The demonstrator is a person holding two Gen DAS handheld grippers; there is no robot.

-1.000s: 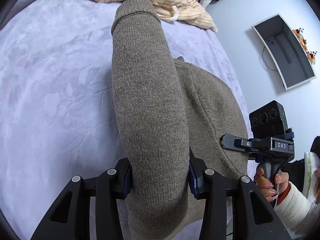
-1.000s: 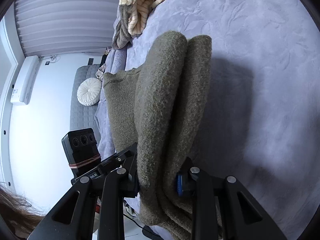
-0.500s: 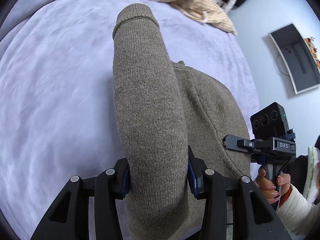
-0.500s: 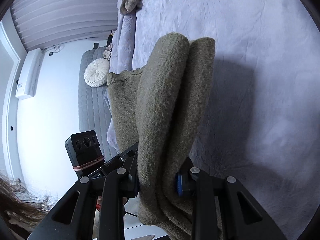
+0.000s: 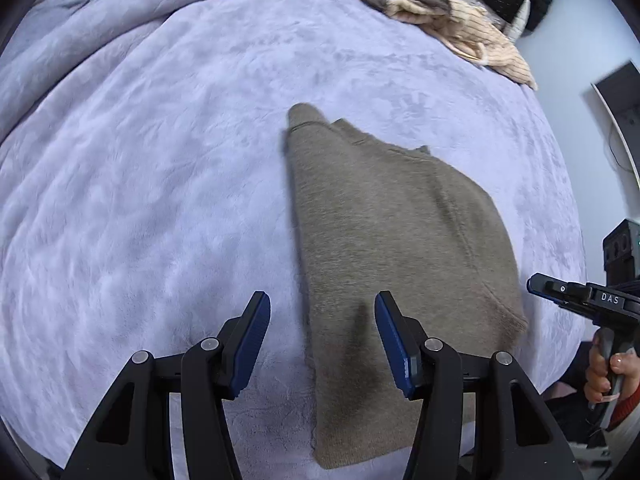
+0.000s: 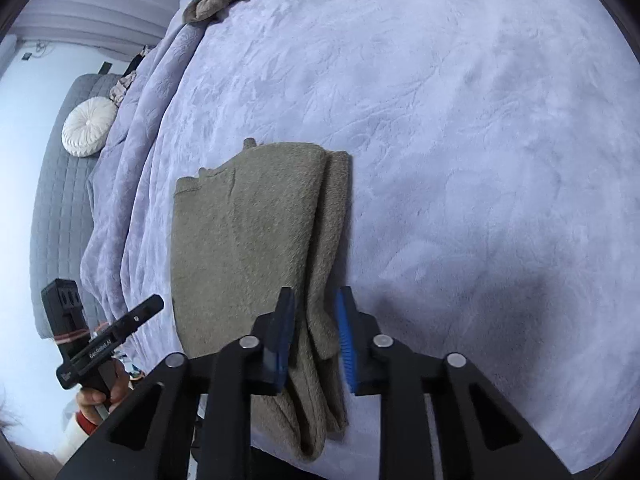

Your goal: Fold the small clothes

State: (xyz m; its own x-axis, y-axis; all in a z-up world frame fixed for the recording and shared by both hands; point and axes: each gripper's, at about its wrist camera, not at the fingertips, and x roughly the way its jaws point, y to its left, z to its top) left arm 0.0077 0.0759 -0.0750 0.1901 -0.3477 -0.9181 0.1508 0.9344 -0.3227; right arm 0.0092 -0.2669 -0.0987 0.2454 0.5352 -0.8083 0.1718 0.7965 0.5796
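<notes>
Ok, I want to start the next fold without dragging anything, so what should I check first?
1. Left gripper clear of the sweater: ok, jaws just opened, nothing gripped.
2. Right gripper clear of it: cannot tell; jaws just closed further, with the folded edge showing between them.
3. Sweater lying flat on the blanket: ok.
4. Edges aligned: not ok, a cuff pokes past the top.
5. Clothes pile apart from the sweater: ok.
</notes>
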